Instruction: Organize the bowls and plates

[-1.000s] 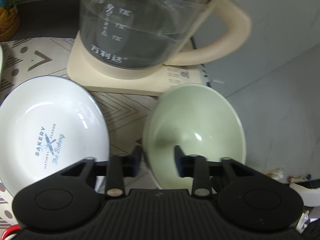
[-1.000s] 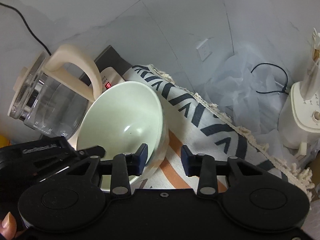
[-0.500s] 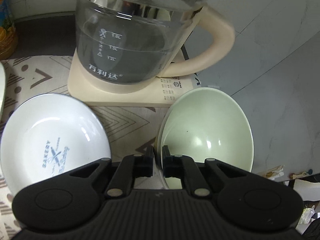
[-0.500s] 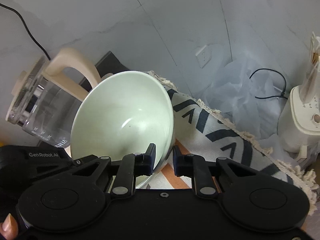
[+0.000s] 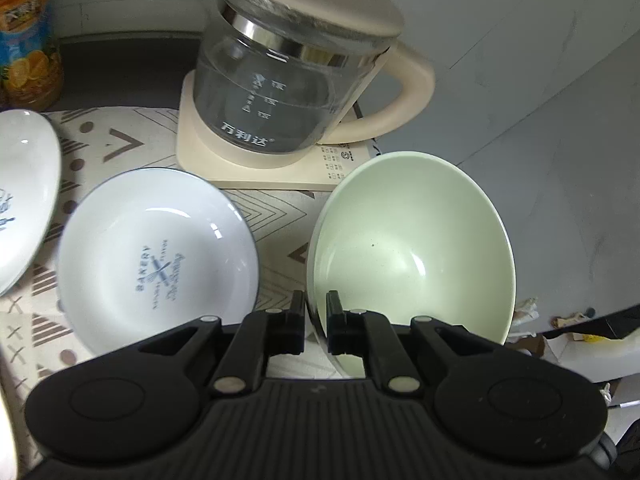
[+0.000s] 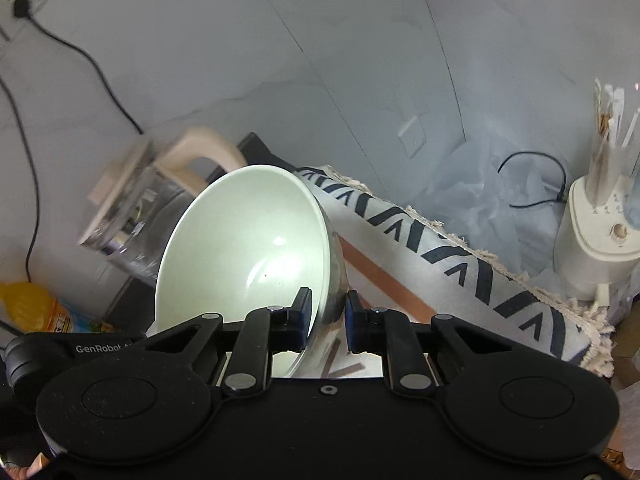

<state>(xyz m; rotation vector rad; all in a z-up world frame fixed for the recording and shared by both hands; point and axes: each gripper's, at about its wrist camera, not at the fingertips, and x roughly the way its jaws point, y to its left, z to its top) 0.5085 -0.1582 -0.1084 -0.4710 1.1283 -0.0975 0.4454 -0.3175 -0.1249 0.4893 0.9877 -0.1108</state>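
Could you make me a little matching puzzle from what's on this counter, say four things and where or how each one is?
Things:
1. green bowl
2. bakery plate
3. glass kettle
4. orange-label jar

States:
A. stands on a cream base
B. far back left corner
C. flat on the patterned cloth
D. rim pinched by both the left gripper and the right gripper

Pairs: 1-D, 2-C, 3-A, 4-B
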